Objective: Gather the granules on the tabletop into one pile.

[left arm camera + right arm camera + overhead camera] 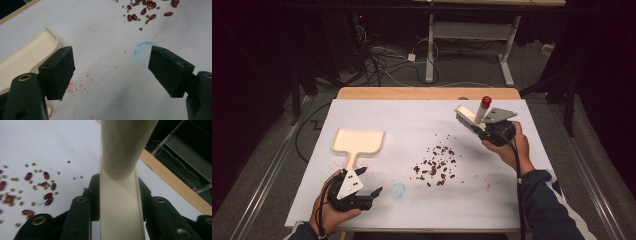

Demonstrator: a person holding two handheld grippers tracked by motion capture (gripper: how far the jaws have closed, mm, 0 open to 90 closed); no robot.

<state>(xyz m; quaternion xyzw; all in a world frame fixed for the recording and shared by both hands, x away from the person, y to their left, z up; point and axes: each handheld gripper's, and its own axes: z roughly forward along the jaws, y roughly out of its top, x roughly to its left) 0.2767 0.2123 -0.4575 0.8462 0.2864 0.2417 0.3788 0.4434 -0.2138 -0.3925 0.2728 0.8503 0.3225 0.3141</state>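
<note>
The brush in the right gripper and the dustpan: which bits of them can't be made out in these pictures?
- Brush: right gripper view cuts off its bristles; the handle blocks them.
- Dustpan: handle end hidden in the high view behind the left gripper.
- Right gripper: pads hidden behind the handle.

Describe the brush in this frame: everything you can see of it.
The brush is a small hand brush of cream-coloured plastic by its look, with a flat head, a row of pale bristles along the head's underside and a handle ending in a red cap. It is lifted off the white table, tilted, head toward the left and cap uppermost, above and to the right of the scattered beans. The right gripper is shut on its handle, as the right gripper view shows; nothing else touches it.
</note>
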